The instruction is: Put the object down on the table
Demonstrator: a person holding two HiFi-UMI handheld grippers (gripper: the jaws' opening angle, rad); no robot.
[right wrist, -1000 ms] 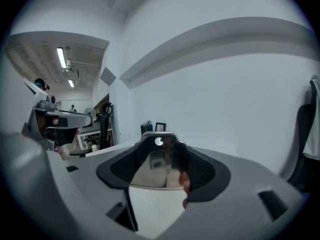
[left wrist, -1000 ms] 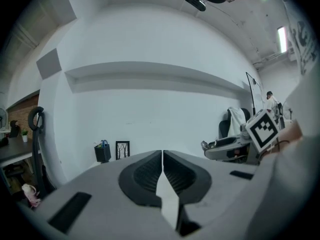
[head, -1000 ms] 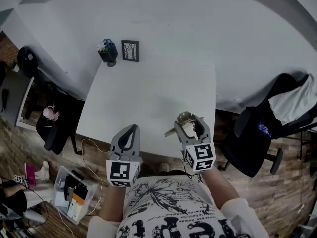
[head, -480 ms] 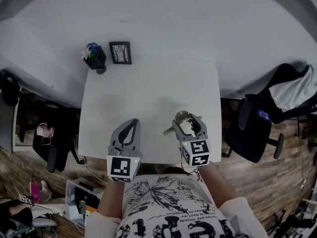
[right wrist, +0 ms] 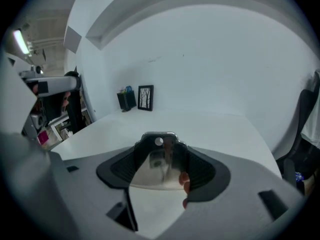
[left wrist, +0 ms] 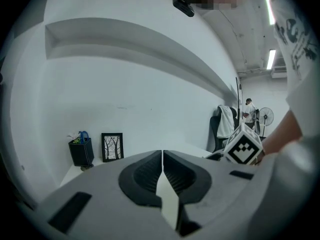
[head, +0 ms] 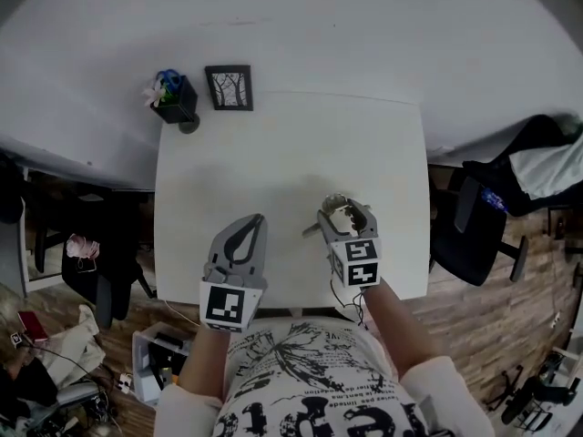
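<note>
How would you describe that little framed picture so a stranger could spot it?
Start at the white table against the wall. In its far left corner stand two small things. The framed picture is the flat black-edged one showing bare trees, right of the dark holder.

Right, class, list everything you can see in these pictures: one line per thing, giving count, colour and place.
table: 1, white, centre, against the wall
picture frame: 1, black, table's far left corner
holder: 1, dark, blue and pale items inside, left of the frame
office chair: 1, black, right of the table
garment: 1, pale, draped over that chair
storage box: 1, clear, cluttered, on the floor lower left
metal object: 1, shiny silver, between the right gripper's jaws
left gripper: 1, grey, jaws together, empty, over the table's near part
right gripper: 1, grey, closed on the metal object
</note>
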